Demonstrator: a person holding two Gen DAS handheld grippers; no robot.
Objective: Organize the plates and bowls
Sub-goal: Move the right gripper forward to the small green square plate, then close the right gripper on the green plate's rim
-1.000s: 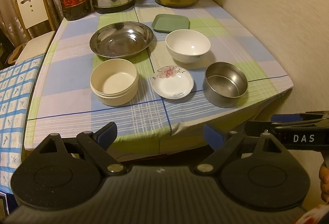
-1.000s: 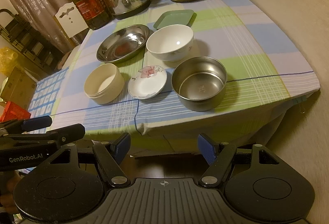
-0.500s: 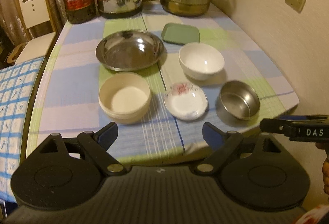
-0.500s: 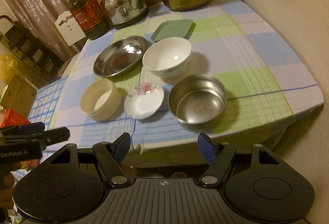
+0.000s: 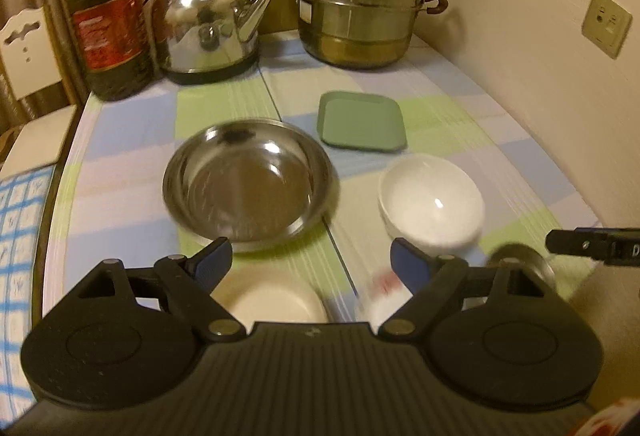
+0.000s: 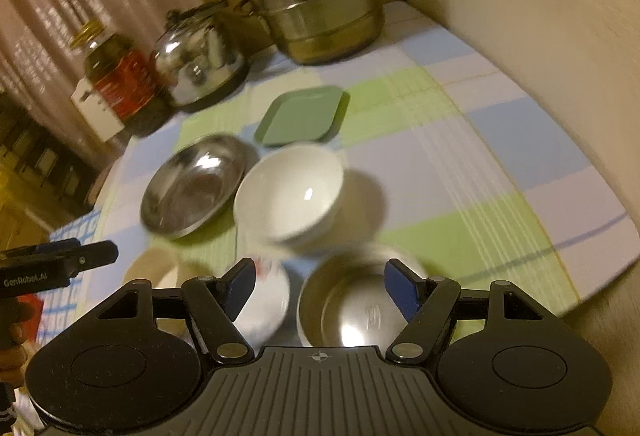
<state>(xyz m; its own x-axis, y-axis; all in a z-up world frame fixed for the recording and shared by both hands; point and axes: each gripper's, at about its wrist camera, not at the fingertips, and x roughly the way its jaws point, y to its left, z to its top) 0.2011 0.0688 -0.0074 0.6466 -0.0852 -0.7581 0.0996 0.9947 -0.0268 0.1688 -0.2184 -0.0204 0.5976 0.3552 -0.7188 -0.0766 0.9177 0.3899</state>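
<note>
Now you are holding the left gripper (image 5: 311, 256) over the cream bowl (image 5: 272, 302), jaws spread, just closing slightly; the right gripper (image 6: 320, 278) is hovering wide-jawed above the steel bowl (image 6: 352, 312).

Black tool (image 5: 310, 262) (blue pads (image 5: 212, 262))

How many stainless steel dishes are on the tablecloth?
2: a wide shallow steel plate at centre-left, beside the white bowl, and a deeper steel bowl at the near edge, right of the floral saucer.

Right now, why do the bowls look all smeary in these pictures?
Left wrist view: the floral saucer smears because the camera is moving; far pots stay sharper. Right wrist view: the white bowl and steel plate blur too; a lamp glints in the steel bowl.
</note>
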